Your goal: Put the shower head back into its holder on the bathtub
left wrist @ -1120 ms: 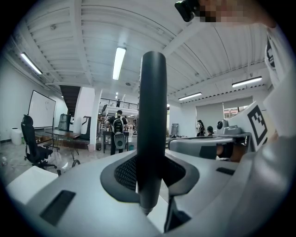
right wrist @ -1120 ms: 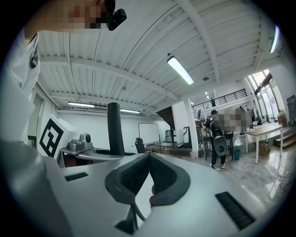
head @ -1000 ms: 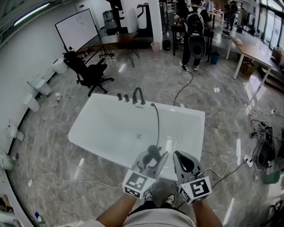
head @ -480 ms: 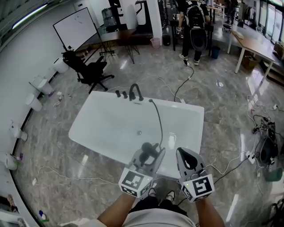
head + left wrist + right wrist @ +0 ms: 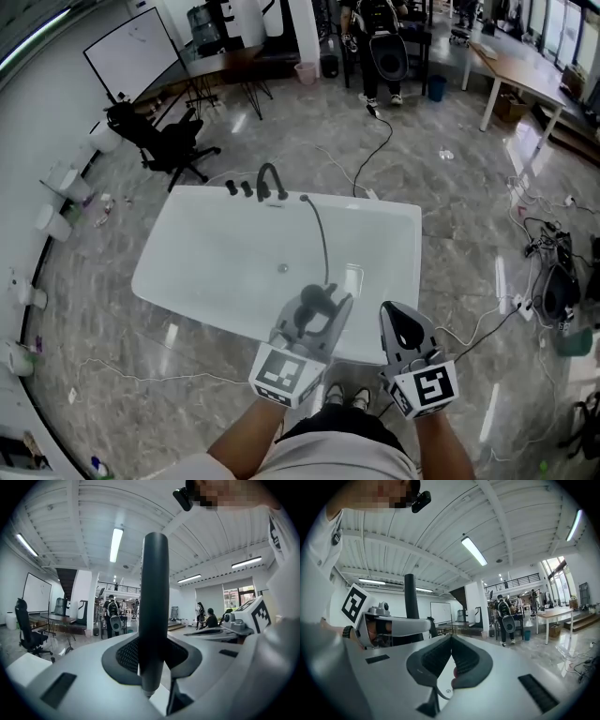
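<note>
Shower head [image 5: 311,301] sits clamped in the left tongs [image 5: 322,312] over the near rim of the bathtub [image 5: 192,272]. Its hose [image 5: 322,239] crosses the open basin to the far rim beside the faucet [image 5: 269,180]. Right tongs [image 5: 401,322] hang just beside. Left gripper view: the pads grip its upright handle. Right gripper view: the tongs are closed together, empty.

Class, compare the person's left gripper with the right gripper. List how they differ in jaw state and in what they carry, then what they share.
The left gripper has its jaws apart, clamped on the shower head; the right gripper has its jaws shut together. The left gripper carries the shower head, with its hose trailing to the bathtub; the right gripper carries nothing. Both are pale grey, bear a marker cube and point toward the bathtub.
</note>
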Demonstrator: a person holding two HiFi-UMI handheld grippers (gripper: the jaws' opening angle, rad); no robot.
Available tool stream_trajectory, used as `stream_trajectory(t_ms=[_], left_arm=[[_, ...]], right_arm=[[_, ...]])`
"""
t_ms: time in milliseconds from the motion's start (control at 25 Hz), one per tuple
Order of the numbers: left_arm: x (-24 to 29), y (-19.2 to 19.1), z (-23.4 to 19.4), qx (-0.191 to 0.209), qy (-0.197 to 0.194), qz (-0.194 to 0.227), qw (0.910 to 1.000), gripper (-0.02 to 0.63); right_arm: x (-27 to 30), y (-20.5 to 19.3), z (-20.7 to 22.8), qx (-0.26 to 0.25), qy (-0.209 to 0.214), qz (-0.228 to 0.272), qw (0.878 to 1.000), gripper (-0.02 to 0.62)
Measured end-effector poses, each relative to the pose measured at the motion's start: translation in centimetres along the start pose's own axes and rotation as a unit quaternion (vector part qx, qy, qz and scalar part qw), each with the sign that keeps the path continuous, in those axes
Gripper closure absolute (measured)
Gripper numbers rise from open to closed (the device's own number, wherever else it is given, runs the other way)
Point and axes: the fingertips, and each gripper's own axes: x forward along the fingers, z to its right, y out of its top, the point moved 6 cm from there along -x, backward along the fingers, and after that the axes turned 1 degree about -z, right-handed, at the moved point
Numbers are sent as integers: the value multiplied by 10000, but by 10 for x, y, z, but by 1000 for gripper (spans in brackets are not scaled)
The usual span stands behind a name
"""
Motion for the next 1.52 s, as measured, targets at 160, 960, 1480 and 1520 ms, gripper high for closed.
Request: stream_trajectory(t_ms=[160, 960, 1480, 1520], left_arm=[[13, -5, -14, -158, -87, -1, 9998, 500], [154, 3, 39, -158, 911, -39, 9957, 500], [221, 16, 67, -170, 1386, -76, 9902, 500], [223, 16, 67, -164, 1373, -53, 9904, 500]], right_arm=[[4, -3, 6, -30, -175, -57, 9998, 582], [13, -24, 179, -73, 834, -219, 9962, 582], [11, -23, 270, 65, 1129, -350, 9930, 581], [12, -23, 272, 53, 1103, -354, 9932, 581]])
